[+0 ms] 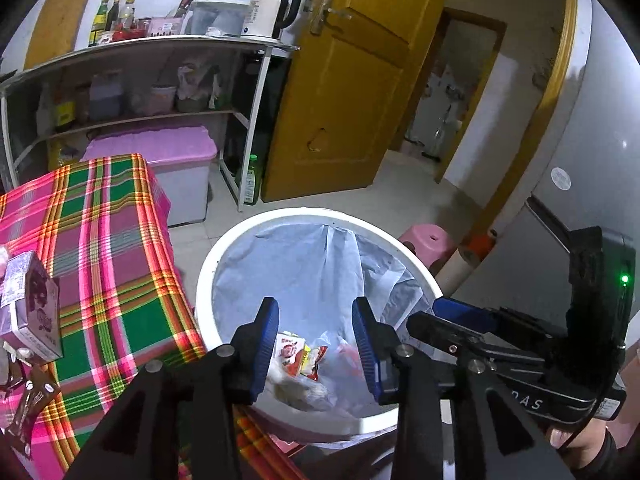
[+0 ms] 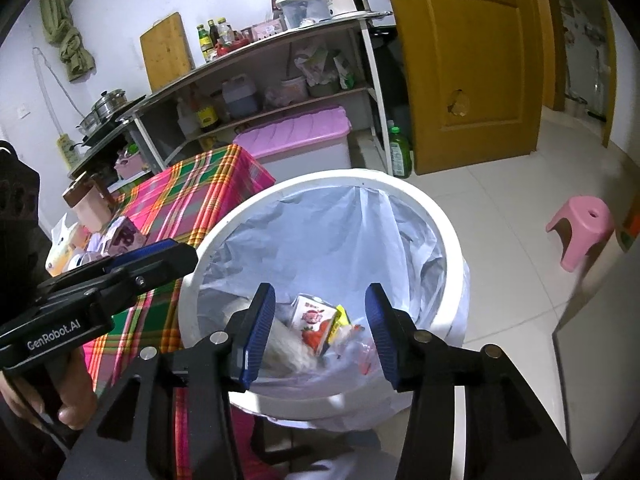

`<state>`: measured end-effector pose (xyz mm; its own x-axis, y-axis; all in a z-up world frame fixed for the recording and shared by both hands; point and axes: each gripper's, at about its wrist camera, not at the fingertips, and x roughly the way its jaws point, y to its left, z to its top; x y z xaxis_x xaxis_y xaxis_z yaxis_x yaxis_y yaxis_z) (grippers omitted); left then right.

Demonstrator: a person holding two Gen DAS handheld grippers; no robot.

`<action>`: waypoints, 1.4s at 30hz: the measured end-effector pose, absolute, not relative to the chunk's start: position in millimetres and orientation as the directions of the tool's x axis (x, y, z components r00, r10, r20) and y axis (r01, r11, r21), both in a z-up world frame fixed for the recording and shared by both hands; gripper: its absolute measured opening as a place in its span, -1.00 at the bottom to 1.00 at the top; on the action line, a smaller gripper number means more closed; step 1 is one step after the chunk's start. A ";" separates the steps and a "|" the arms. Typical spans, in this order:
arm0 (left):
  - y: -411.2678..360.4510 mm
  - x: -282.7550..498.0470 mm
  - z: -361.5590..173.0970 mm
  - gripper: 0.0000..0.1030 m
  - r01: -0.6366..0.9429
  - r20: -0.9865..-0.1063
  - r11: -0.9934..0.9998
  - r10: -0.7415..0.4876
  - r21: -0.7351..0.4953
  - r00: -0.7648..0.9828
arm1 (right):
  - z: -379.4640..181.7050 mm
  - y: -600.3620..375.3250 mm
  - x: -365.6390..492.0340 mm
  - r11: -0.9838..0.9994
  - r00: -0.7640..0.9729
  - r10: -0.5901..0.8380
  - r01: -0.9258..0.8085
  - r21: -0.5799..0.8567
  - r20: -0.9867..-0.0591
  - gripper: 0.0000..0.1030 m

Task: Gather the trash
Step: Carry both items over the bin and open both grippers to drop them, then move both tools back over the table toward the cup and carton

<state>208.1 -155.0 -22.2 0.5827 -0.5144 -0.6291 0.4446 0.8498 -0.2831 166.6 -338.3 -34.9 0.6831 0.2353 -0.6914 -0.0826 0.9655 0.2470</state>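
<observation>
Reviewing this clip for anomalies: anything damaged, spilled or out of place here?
One thing: the yellow door has a broken hole in its lower panel, edges ragged. Otherwise nothing stands out: trash sits inside the lined bin, and both the left gripper and right gripper are open and empty.

Both views are evenly and fairly brightly lit by cool indoor light, with no hard shadows. The white bin liner (image 2: 332, 240) looks slightly washed out, and the floor tiles (image 2: 520, 184) carry a soft sheen. Fisheye distortion bends the shelf unit (image 1: 132, 80) and the yellow door (image 1: 348, 80) into curves, and black vignetting fills the corners. Focus stays sharp at centre; the doorway room (image 1: 448, 108) beyond looks hazy and soft.
</observation>
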 end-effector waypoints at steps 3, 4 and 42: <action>-147.5 201.8 -19.1 -0.26 0.434 -0.623 0.854 -0.511 -0.287 0.592 | -31.9 -335.0 163.7 0.966 0.687 0.237 -0.089 0.245 -0.687 -0.07; -145.8 200.1 -18.3 -0.26 0.432 -0.622 0.855 -0.510 -0.288 0.594 | -30.6 -333.7 162.5 0.965 0.688 0.239 -0.092 0.244 -0.685 -0.07; 0.7 77.5 -12.5 -0.18 0.105 -0.624 0.970 -0.222 -0.220 0.750 | -13.1 -194.6 98.1 0.873 0.607 0.473 -0.423 0.243 -0.639 -0.07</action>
